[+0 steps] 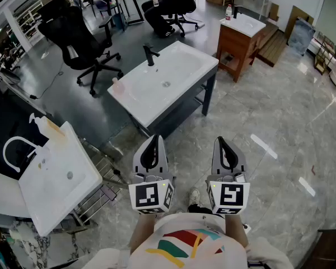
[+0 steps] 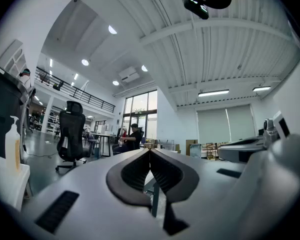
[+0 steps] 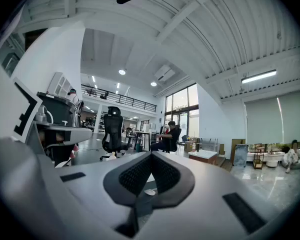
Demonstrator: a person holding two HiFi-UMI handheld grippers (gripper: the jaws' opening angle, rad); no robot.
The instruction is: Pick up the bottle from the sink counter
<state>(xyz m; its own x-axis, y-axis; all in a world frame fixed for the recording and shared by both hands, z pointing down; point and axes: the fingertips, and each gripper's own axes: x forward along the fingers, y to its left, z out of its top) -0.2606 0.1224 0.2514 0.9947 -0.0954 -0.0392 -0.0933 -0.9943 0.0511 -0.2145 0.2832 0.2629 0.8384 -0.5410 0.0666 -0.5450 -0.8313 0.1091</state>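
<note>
Bare tiled floor (image 1: pixel 257 122) lies open from the left gripper (image 1: pixel 153 140) and right gripper (image 1: pixel 220 142) up to the white sink counter (image 1: pixel 140 102). The countertop is largely free: only a black faucet (image 1: pixel 150 55) stands at its far edge and the bottle (image 1: pixel 116 85) at its left corner. A black chair (image 1: pixel 81 43) stands close behind that corner, and a 2nd sink (image 1: pixel 56 200) blocks the near left.

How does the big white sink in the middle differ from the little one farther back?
The middle sink stands on a dark open frame; the far sink tops a brown wooden cabinet. The middle sink looks wide and long, the far sink smaller. Both have white tops.
</note>
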